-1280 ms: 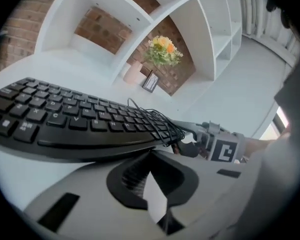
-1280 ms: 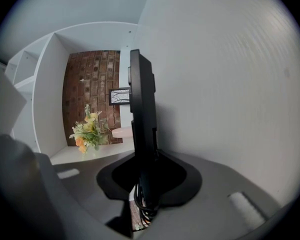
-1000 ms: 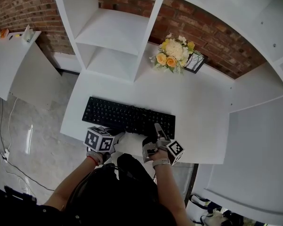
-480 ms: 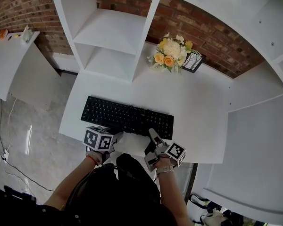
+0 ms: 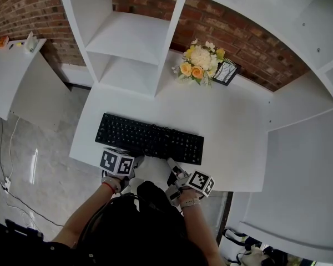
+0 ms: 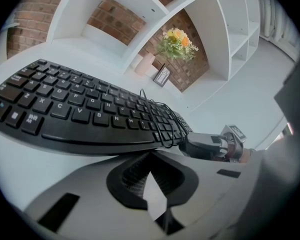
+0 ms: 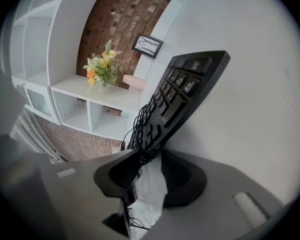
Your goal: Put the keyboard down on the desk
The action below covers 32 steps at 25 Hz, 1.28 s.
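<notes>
1. Head view: the keyboard (image 5: 150, 138) lies flat on the desk (image 5: 233, 126), in front of the shelves. The left gripper (image 5: 134, 160) is at its near edge and the right gripper (image 5: 173, 170) is just beside that edge. The putting down looks done; I think only a clean retreat remains.
2. Left gripper view: the jaws are together and hold nothing; only bare desk shows behind them. The keyboard's front edge is just beyond the tips, and a bundled cable (image 6: 162, 124) loops over the keys. This gripper should go straight back without pushing the edge.
3. Right gripper view: the jaws are apart and have just been closing; the pads press on nothing. The cable hangs just ahead of their mouth. It is better to keep them wide, so that no loop is caught.
</notes>
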Each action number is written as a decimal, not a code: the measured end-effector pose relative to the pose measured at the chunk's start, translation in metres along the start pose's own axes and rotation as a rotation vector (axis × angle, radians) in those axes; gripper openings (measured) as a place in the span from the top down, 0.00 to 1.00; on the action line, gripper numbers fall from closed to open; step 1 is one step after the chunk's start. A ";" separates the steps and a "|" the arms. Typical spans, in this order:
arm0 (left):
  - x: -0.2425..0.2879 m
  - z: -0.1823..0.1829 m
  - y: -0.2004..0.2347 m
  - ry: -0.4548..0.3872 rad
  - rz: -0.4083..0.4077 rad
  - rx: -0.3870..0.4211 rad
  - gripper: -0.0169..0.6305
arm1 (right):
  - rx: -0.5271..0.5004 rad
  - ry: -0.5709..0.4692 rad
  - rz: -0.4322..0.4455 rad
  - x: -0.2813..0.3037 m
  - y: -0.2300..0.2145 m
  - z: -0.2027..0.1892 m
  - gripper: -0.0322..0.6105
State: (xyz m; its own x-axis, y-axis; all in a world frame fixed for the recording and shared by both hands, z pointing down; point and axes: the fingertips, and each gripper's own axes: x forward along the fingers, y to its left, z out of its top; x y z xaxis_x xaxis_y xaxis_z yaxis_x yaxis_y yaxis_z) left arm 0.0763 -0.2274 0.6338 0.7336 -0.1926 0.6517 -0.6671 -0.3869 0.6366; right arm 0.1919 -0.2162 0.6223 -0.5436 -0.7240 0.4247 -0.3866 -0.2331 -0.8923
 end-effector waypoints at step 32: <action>-0.061 0.063 -0.014 -0.328 -0.031 0.125 0.99 | -0.599 -0.181 0.052 -0.014 0.075 0.026 0.95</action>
State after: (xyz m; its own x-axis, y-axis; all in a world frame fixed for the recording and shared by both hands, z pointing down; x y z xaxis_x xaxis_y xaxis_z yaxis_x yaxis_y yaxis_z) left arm 0.0495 -0.2668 0.5595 0.7696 -0.4503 0.4528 -0.6375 -0.5008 0.5855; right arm 0.1903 -0.2405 0.5449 -0.4581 -0.8354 0.3038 -0.7424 0.1716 -0.6476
